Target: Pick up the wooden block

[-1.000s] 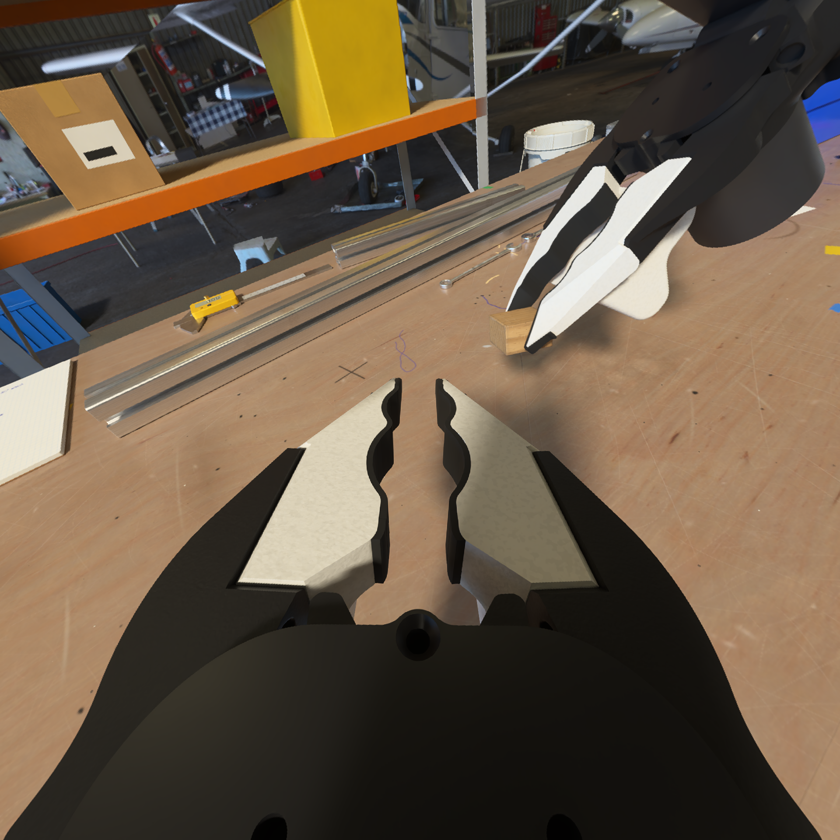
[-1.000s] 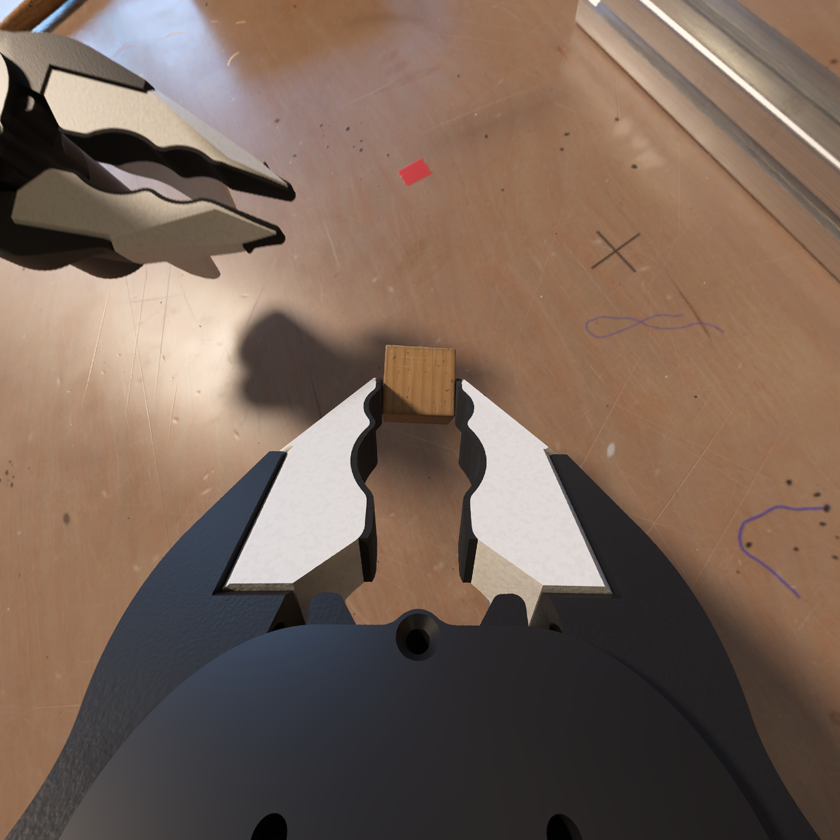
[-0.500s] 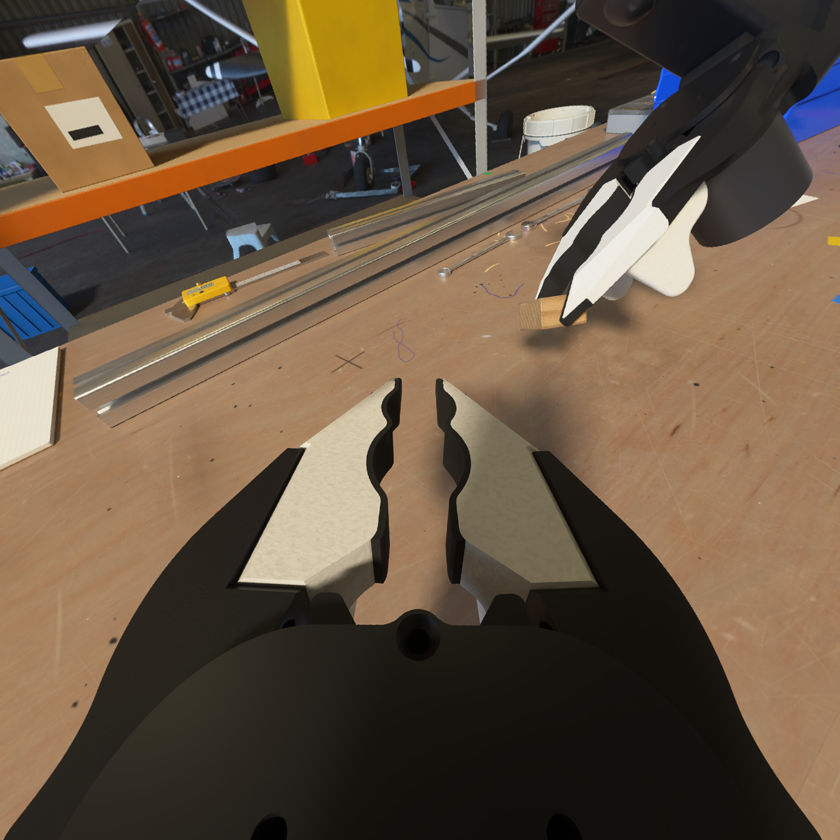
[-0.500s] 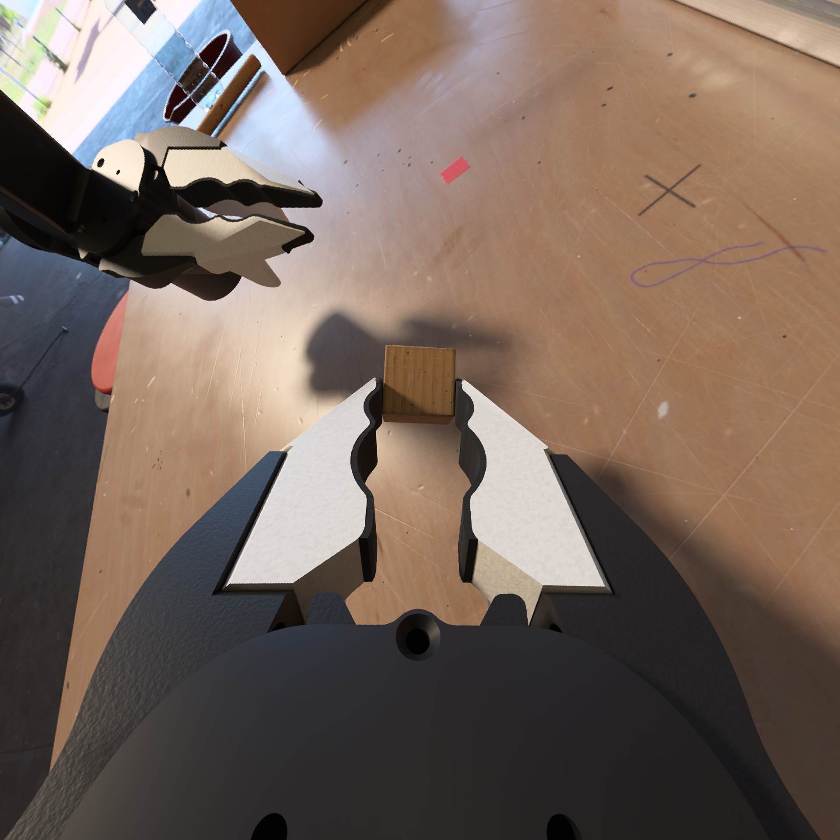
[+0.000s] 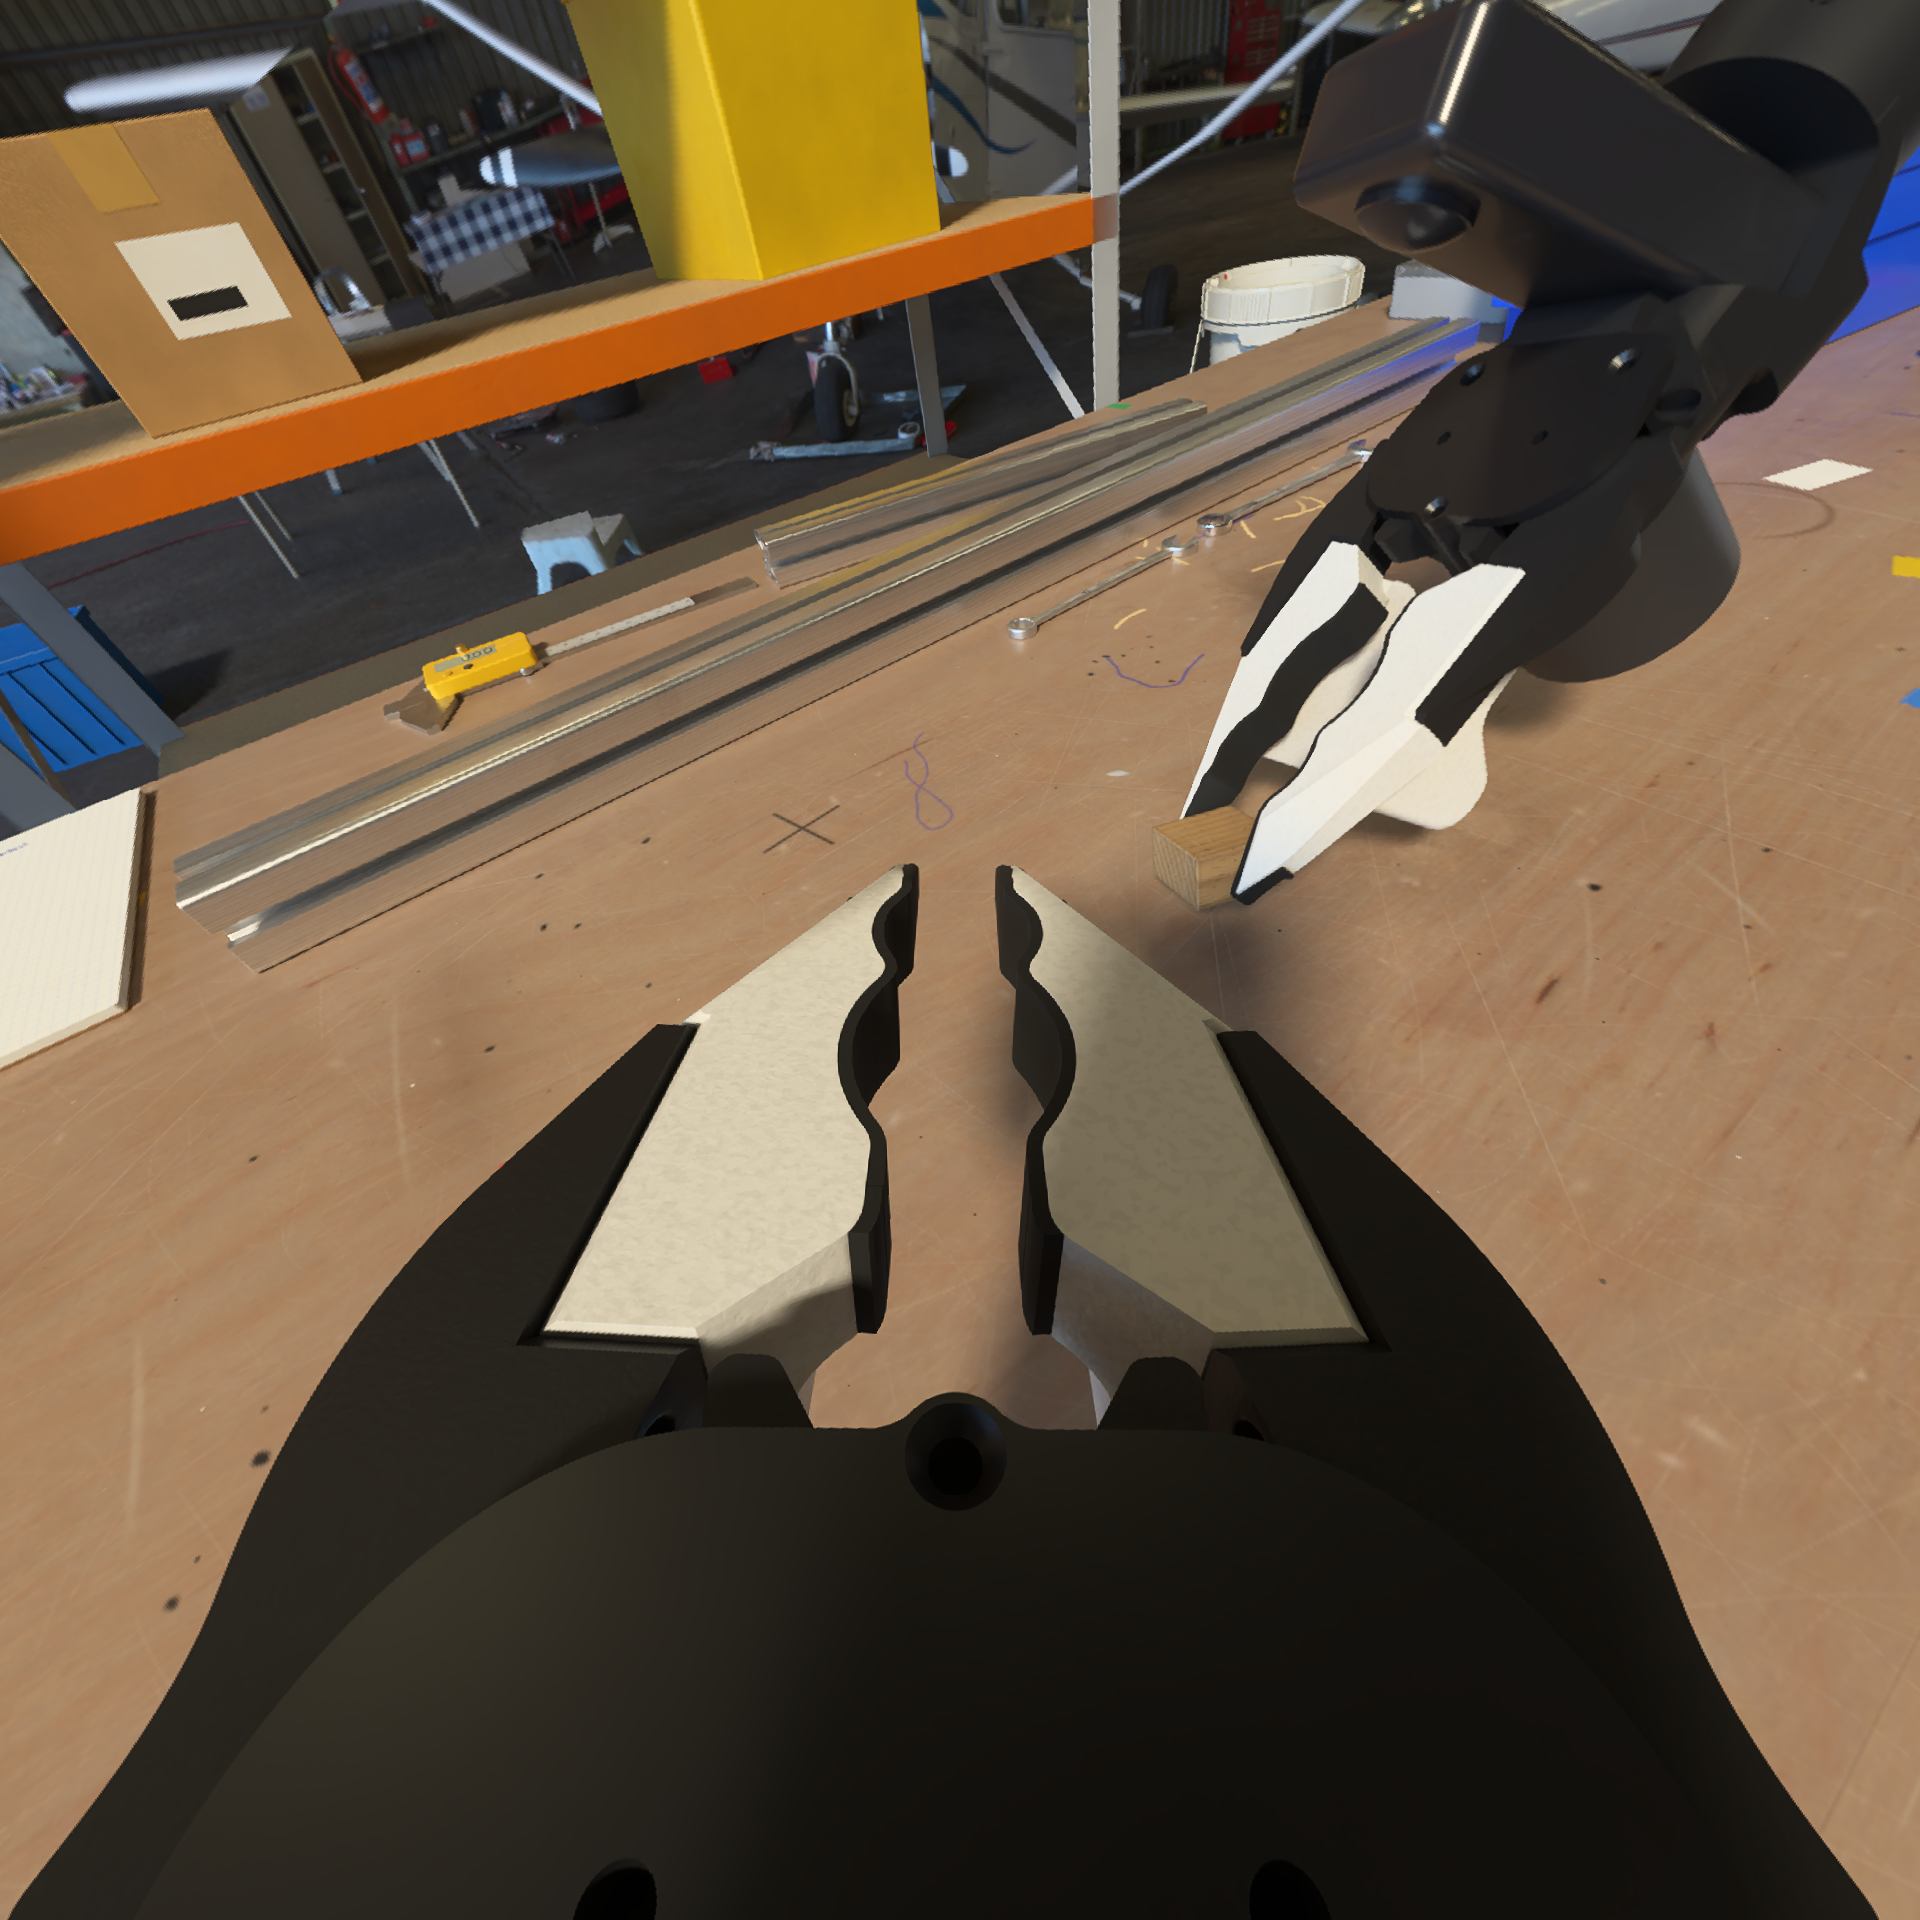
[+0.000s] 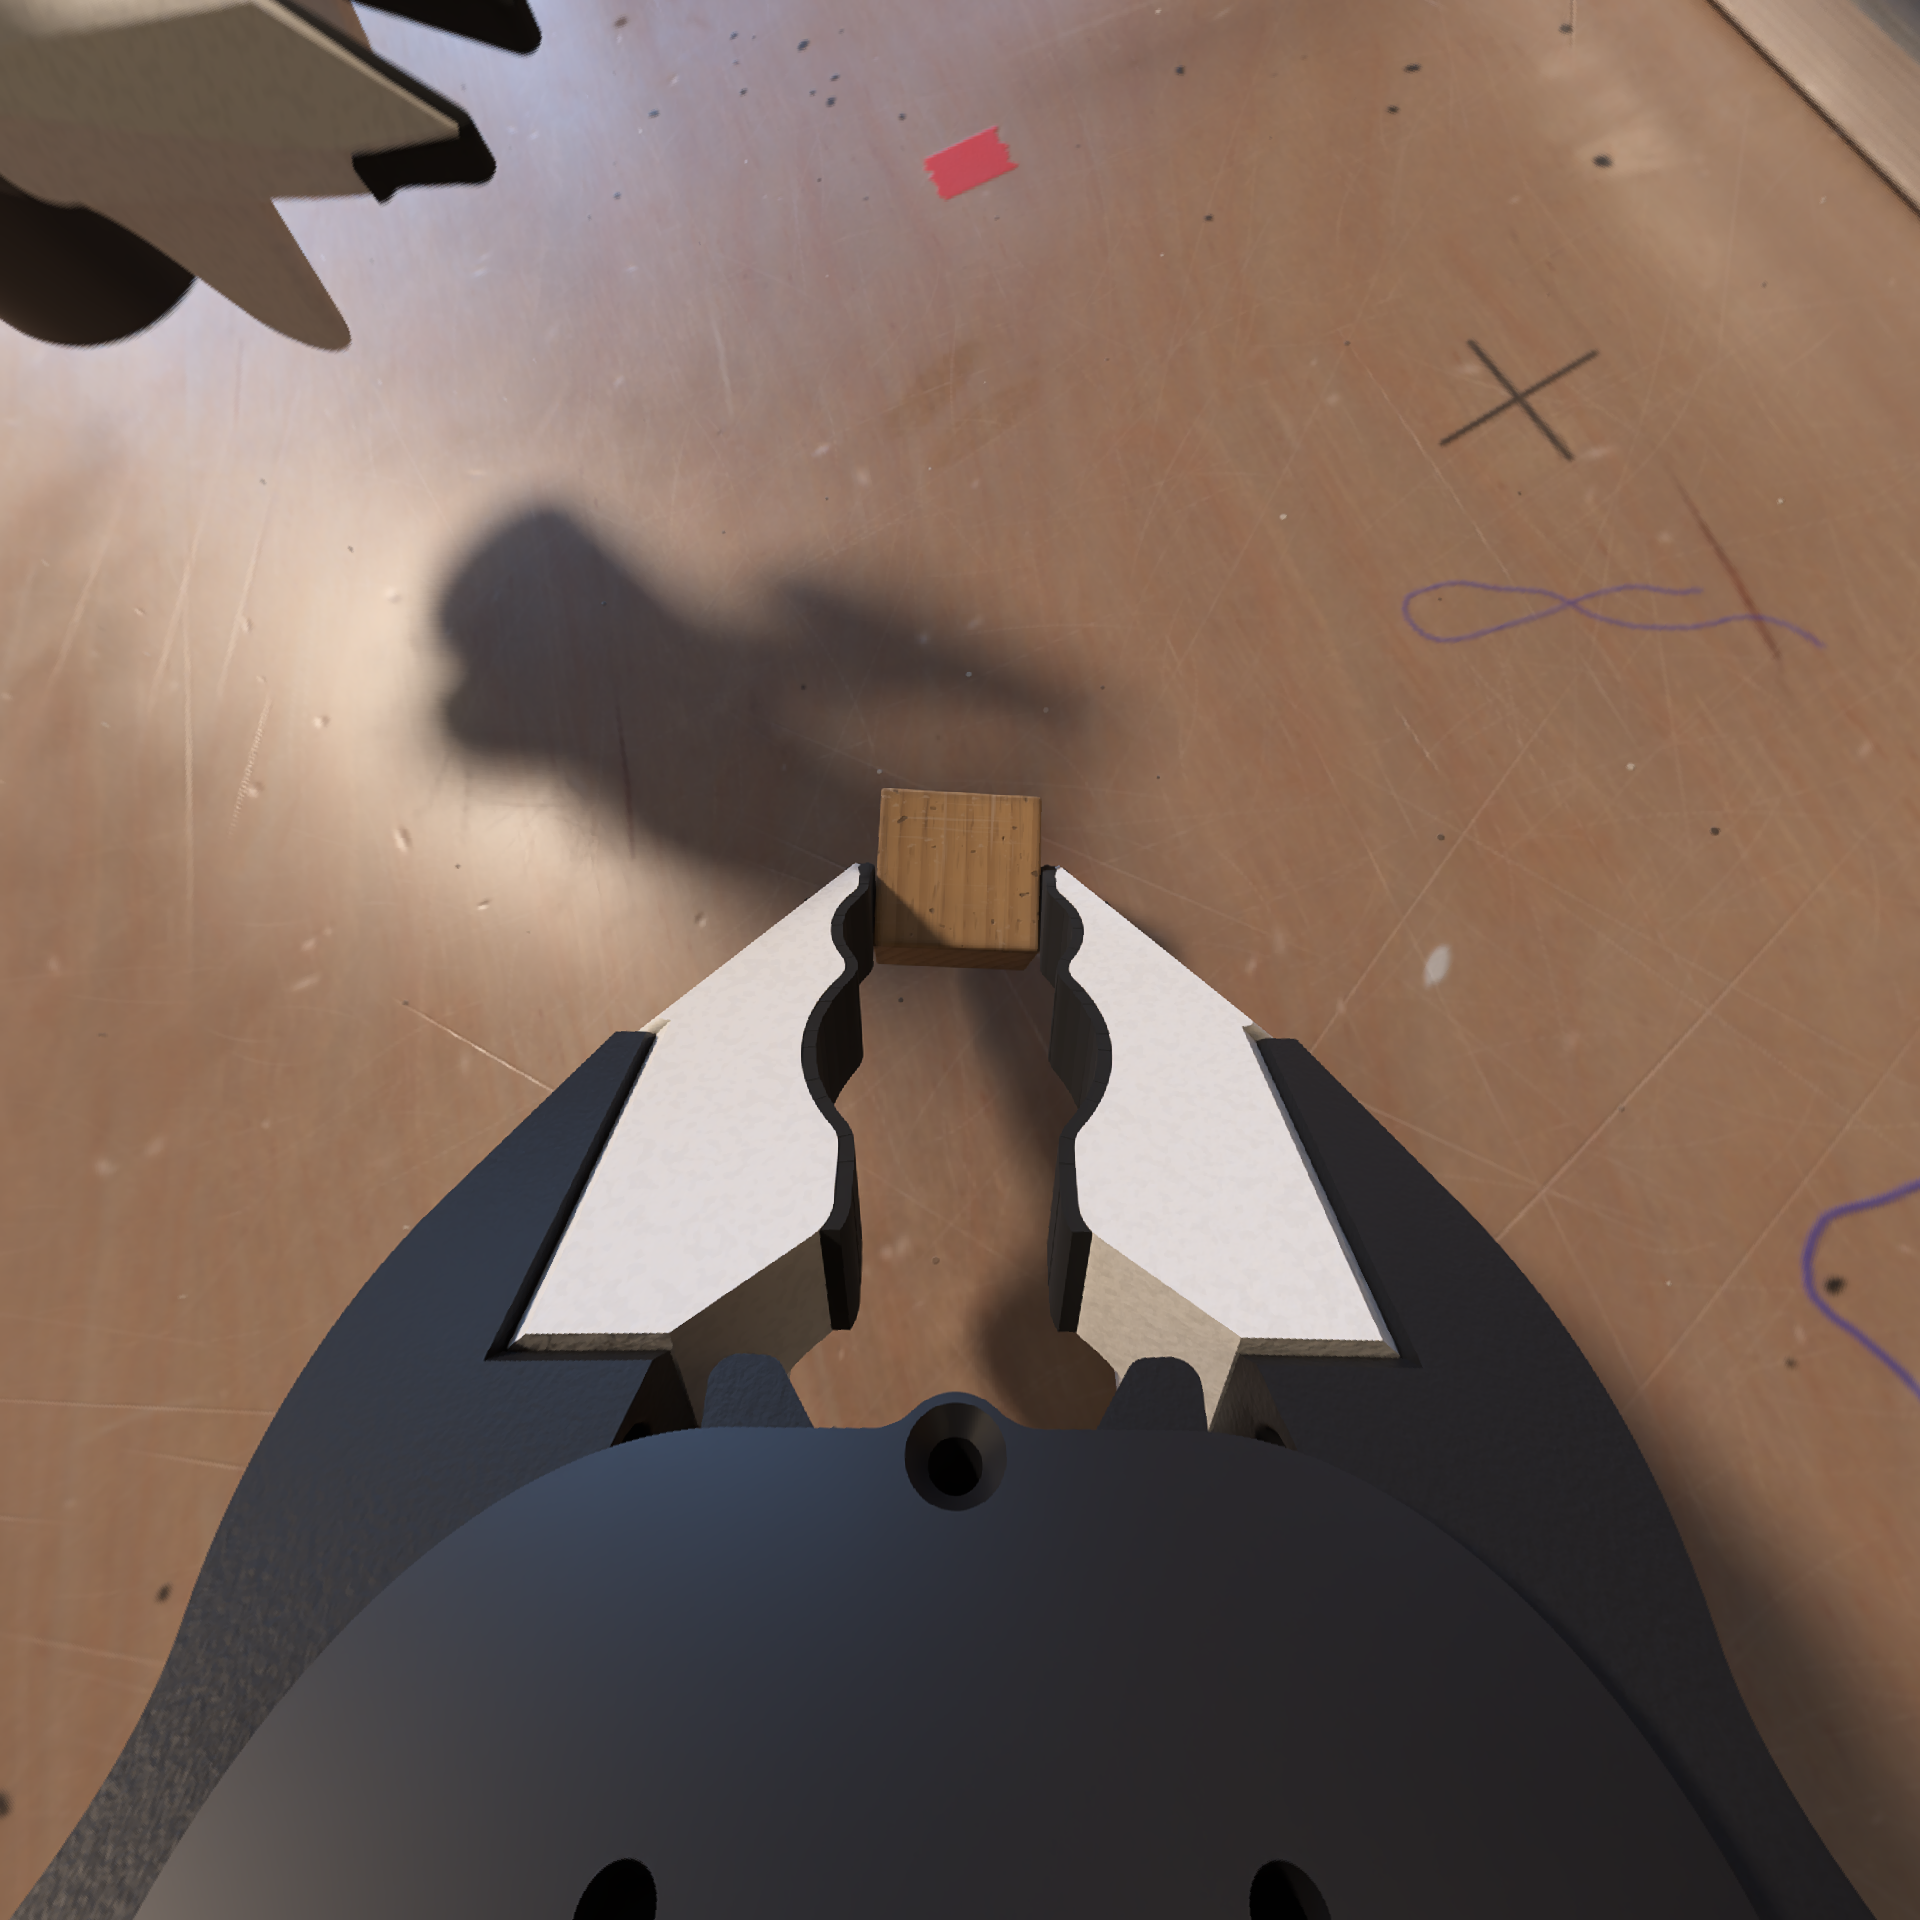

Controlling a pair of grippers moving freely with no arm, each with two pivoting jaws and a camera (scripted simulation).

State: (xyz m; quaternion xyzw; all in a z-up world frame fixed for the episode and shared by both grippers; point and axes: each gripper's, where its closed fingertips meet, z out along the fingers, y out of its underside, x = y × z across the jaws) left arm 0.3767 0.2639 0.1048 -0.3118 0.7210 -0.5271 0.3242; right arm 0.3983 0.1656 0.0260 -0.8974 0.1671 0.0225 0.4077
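Note:
The wooden block [image 6: 956, 883] is a small light-brown cube held between the tips of my right gripper [image 6: 956, 878], which is shut on it. In the left wrist view the block [image 5: 1184, 862] sits at or just above the brown table [image 5: 1558, 1091]; I cannot tell if it touches. There the right gripper [image 5: 1226, 852] points steeply down, to the right of and beyond my left gripper [image 5: 957, 878]. The left gripper is empty, its jaws almost together with a narrow gap. It shows in the top left of the right wrist view [image 6: 488, 94].
Long aluminium rails [image 5: 727, 686] lie along the table's far edge, with wrenches [image 5: 1091, 597], a yellow measuring tool [image 5: 478, 665] and a white notepad [image 5: 62, 914] nearby. An orange shelf [image 5: 520, 353] carries a yellow box [image 5: 769, 125] and a cardboard box [image 5: 177, 270]. Red tape [image 6: 971, 161] is on the table.
My right gripper stays shut on the block. Half a second ago it held the block higher and farther off; now it is lower and nearer my left gripper, whose jaws have not changed.

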